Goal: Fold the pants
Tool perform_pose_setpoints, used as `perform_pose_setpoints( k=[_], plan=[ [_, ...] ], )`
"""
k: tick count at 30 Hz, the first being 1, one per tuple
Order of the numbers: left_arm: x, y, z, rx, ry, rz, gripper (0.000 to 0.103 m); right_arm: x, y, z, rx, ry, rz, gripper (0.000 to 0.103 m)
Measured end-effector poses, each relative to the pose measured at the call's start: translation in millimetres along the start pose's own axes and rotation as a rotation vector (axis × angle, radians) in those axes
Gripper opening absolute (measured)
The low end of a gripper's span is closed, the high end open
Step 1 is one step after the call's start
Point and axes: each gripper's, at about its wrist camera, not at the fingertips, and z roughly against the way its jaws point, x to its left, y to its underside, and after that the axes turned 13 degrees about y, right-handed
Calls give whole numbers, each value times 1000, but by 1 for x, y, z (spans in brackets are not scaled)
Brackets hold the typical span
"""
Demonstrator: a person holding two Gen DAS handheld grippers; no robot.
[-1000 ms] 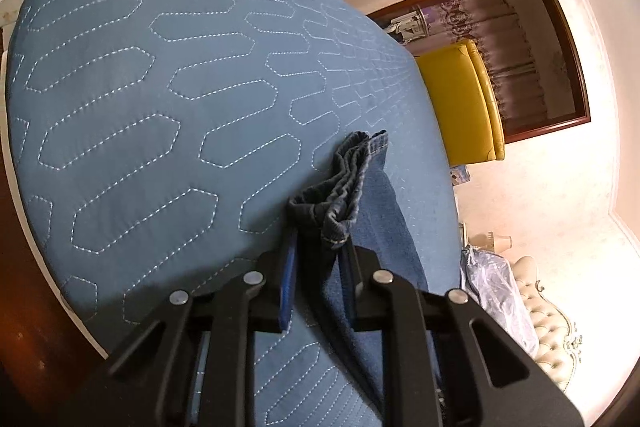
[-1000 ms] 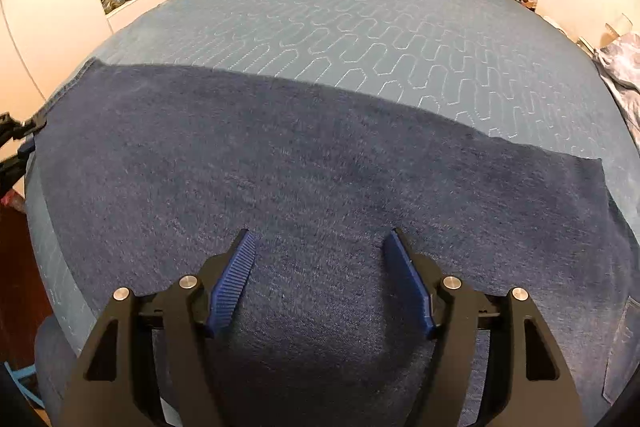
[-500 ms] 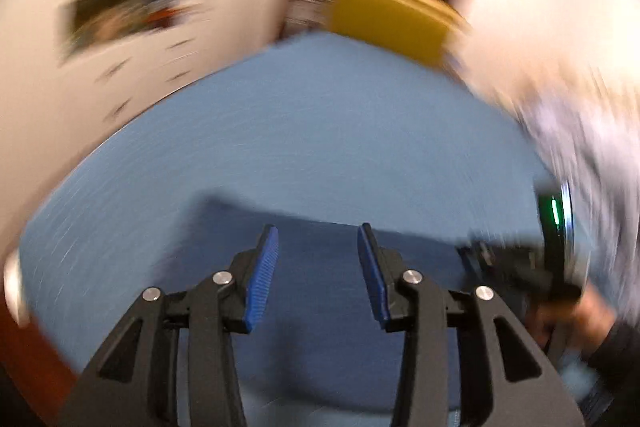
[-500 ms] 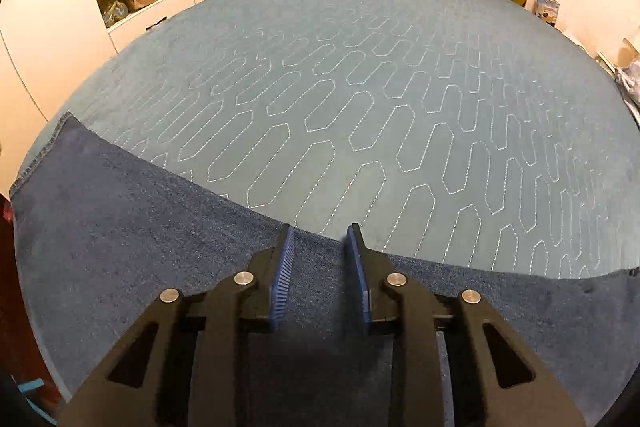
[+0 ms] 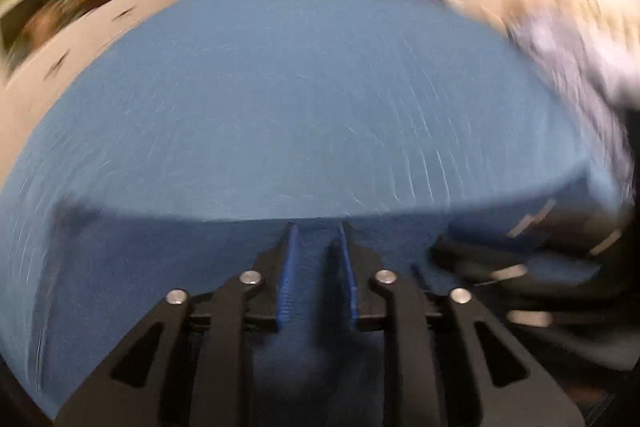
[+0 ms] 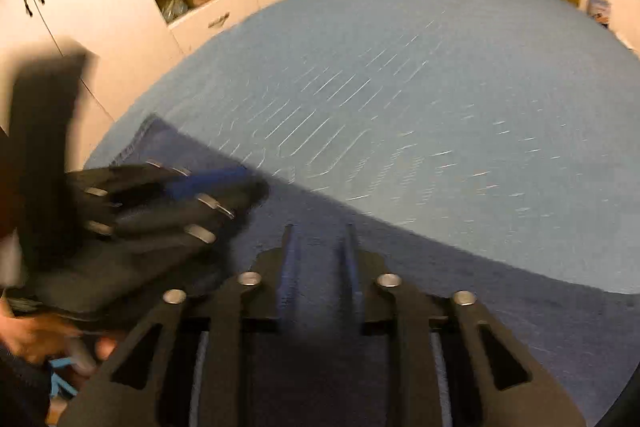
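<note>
- While the pants [image 6: 460,291] lay flat as a dark denim strip along the near edge of the bed [image 6: 400,87], both tools had come in side by side over their far edge, so I'd guess this was the regrasp before the next fold.
- Right gripper [image 6: 318,239]: its blue fingers [image 6: 289,267] had just been closing and sat narrow, with denim between them. It's too blurry to tell whether the pads actually bit the cloth, though they were nearly shut.
- Left gripper [image 5: 316,239]: fingers [image 5: 289,267] set at a small gap that had just been closing a little, hovering over the denim. Can't say it held anything; looked more like lining up.
- From the right wrist view the left gripper showed as a dark smear on the left with the person's hand [image 6: 32,335] behind it, really near the other tool.
- Next move, I reckon: both need a firm pinch on that far edge, then lift together and carry it across so the layers line up. An uneven pinch would skew the fold.
- Compared with a second ago: the left tool no longer clamped the bunched cuff off at the end; it had swung round to the middle. The right fingers went from wide open over the cloth to nearly shut.
</note>
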Motion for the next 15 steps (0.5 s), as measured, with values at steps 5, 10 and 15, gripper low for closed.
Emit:
perform_pose_setpoints(
  k=[5,10,15],
  plan=[
    [94,66,130,-335,63,451,37,-6,-3,-11,24,6,-12,8],
    [171,131,152,-373,221,779,41,5,-4,-10,18,64,23,8],
    [201,142,138,-383,348,917,42,6,-6,-11,32,63,25,8]
  ],
)
